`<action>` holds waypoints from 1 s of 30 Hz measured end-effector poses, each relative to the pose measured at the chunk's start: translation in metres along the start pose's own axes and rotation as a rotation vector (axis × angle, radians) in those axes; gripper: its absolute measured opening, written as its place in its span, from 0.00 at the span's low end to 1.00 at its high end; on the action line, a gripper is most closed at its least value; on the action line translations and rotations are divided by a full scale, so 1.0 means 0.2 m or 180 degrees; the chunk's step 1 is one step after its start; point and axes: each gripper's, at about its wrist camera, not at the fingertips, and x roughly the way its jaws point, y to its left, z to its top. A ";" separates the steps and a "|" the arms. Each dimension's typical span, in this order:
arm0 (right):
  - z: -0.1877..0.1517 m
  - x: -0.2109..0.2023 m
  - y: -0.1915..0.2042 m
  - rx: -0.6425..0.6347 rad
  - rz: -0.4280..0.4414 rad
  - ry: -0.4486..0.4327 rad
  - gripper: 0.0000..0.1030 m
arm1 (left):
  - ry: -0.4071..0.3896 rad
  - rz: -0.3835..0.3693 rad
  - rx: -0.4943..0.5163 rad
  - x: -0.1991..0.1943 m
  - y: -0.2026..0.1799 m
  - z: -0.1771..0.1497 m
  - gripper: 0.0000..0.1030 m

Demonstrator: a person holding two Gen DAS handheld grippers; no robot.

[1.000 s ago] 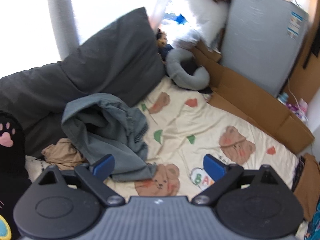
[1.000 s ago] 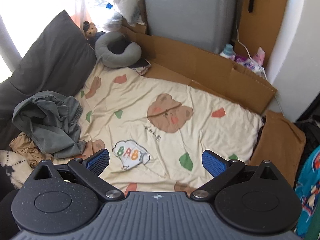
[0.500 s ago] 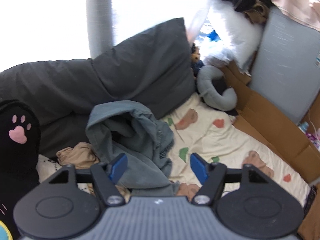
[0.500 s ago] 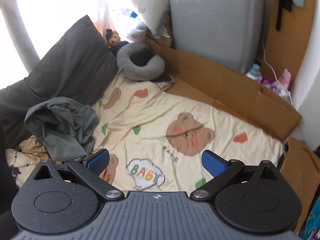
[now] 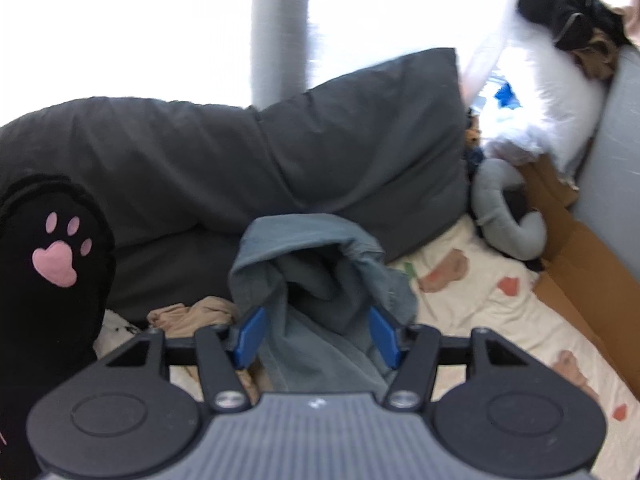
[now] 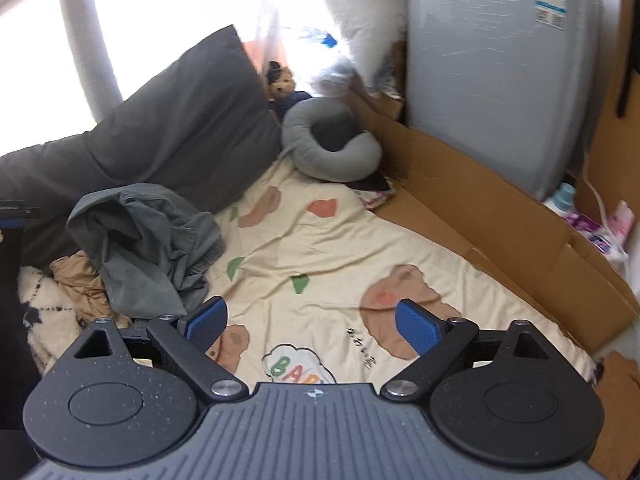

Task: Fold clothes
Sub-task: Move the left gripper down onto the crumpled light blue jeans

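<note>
Grey-green crumpled cotton garment (image 5: pixel 316 280) is lying heaped on the bed, at the edge of a cream bedsheet printed with brown bears (image 6: pixel 340 256), and is leaning against a large dark grey pillow (image 5: pixel 280 160) at its 12 o'clock. In the left wrist view the left tongs (image 5: pixel 316 334) are closing around the heap: cloth is filling the gap between the two blue pads, though the pads are not yet visibly pressing on it. A tan crumpled cloth (image 5: pixel 192 314) is lying at the garment's 8 o'clock, touching it, and a black plush cushion with a pink paw print (image 5: pixel 56 256) is standing at its 9 o'clock.

In the right wrist view the right tongs (image 6: pixel 310 326) are standing wide while narrowing slightly, with only the bedsheet showing between the pads; the garment (image 6: pixel 144 248) is sitting at their 10 o'clock, just beside the left pad. A grey ring-shaped neck cushion (image 6: pixel 332 148) is resting at the sheet's 12 o'clock, and flattened brown cardboard (image 6: pixel 500 232) is bordering the sheet from 1 to 4 o'clock.
</note>
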 end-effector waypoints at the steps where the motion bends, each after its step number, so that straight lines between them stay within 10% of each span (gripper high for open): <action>1: 0.00 0.02 0.00 -0.0019 0.0030 0.0002 0.88 | -0.0005 0.0010 -0.0026 0.03 0.02 -0.01 0.59; 30: -0.17 0.66 -0.06 -0.0179 0.0672 0.0279 0.82 | -0.0347 0.0482 -0.0120 0.79 0.21 -0.14 0.57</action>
